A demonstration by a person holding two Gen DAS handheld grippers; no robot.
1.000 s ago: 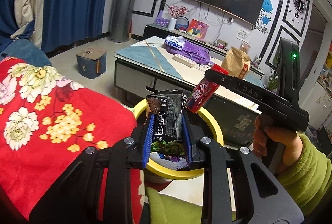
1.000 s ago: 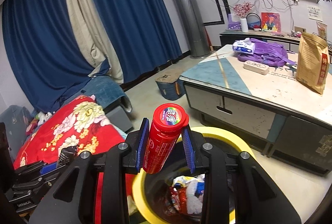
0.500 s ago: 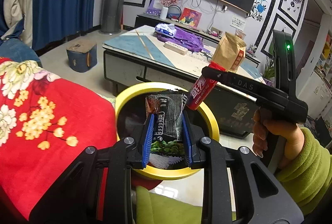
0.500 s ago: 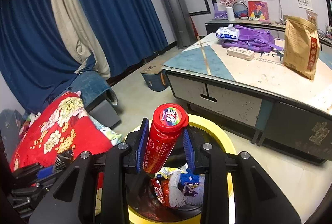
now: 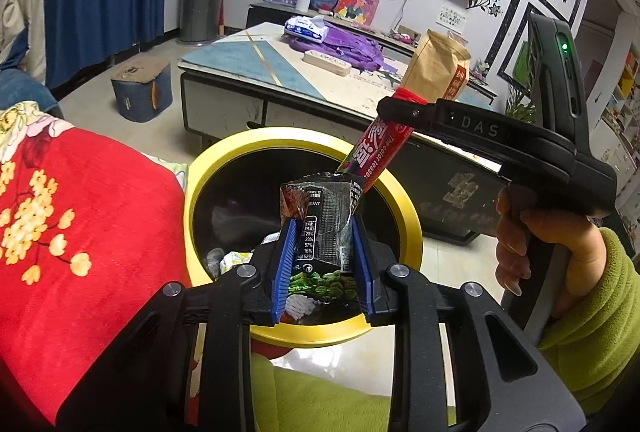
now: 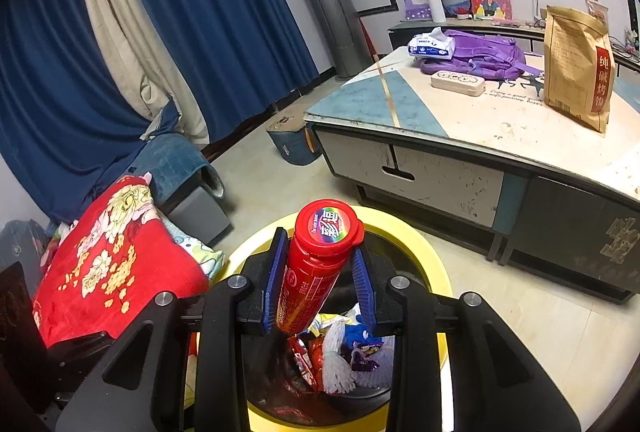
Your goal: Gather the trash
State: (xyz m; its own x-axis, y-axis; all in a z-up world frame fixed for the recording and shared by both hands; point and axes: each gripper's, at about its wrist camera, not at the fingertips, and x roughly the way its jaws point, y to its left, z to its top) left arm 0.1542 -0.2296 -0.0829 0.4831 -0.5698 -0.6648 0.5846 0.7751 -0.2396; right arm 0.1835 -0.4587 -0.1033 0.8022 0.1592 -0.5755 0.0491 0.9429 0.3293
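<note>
Between the blue pads of the left gripper (image 5: 323, 264) sits a dark snack wrapper (image 5: 323, 228), pinched on both sides and standing upright, with its crumpled top above the fingers. Just under it is the open mouth of the yellow-rimmed trash bin (image 5: 224, 152), so the wrapper hangs over the bin. The right gripper (image 6: 320, 272) is pressed on a red tube (image 6: 316, 272) with a round red cap; the tube is tilted, its cap up and its lower end pointing down into the same bin (image 6: 424, 244). From the left wrist view the lower end of the tube (image 5: 378, 148) is very near the top of the wrapper, perhaps touching, I cannot tell. At the bottom of the bin lie some wrappers and white crumpled paper (image 6: 340, 356). Beside the bin, on its left, is a red blanket with flowers (image 5: 80, 216). Behind the bin stands a low table (image 6: 472, 128) with a brown paper bag (image 6: 576, 68) and a purple backpack (image 6: 480, 56) on it.
</note>
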